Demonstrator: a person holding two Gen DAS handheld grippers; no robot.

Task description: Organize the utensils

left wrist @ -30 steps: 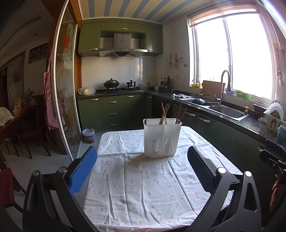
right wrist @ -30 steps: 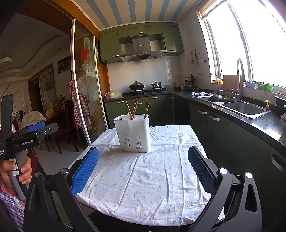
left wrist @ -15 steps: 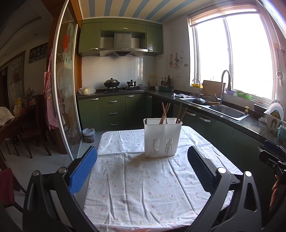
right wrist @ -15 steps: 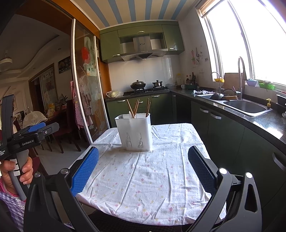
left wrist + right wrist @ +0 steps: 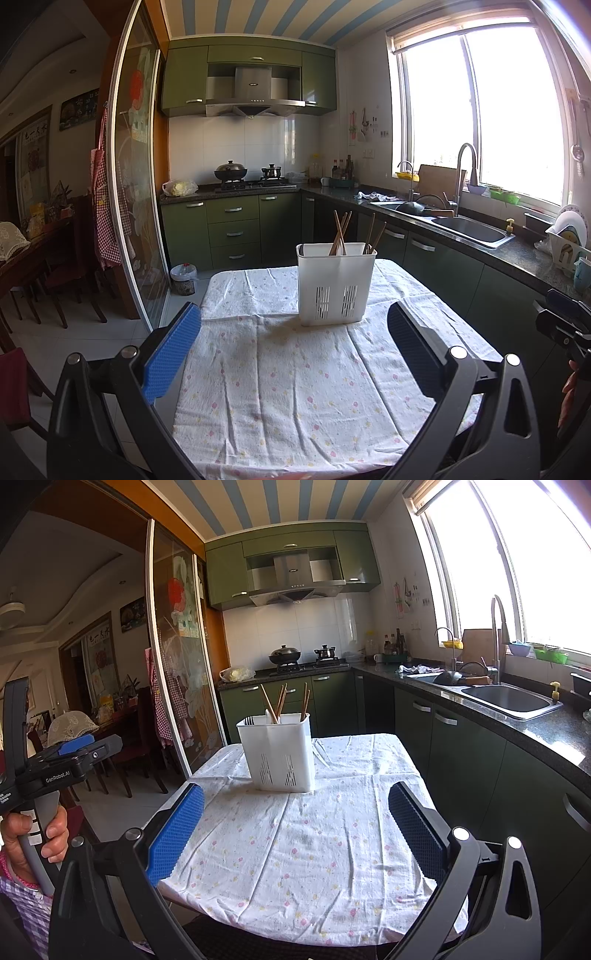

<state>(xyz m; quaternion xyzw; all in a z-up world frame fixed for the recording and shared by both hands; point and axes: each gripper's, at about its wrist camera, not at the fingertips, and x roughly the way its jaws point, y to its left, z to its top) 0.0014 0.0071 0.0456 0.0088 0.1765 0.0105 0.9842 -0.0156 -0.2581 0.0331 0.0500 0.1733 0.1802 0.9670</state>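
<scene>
A white plastic utensil holder stands upright at the far middle of a small table with a floral cloth. It also shows in the right wrist view. Several wooden chopsticks stand in it, also seen from the right wrist. My left gripper is open and empty, held above the near half of the table. My right gripper is open and empty, back from the table's near edge. The left gripper's body shows at the left of the right wrist view.
Green kitchen cabinets and a dark counter with a sink run along the right. A stove with pots is at the back. A glass sliding door and dining chairs are on the left.
Both grippers have shifted very slightly; the view of the holder has barely moved. Both stay open and empty.
</scene>
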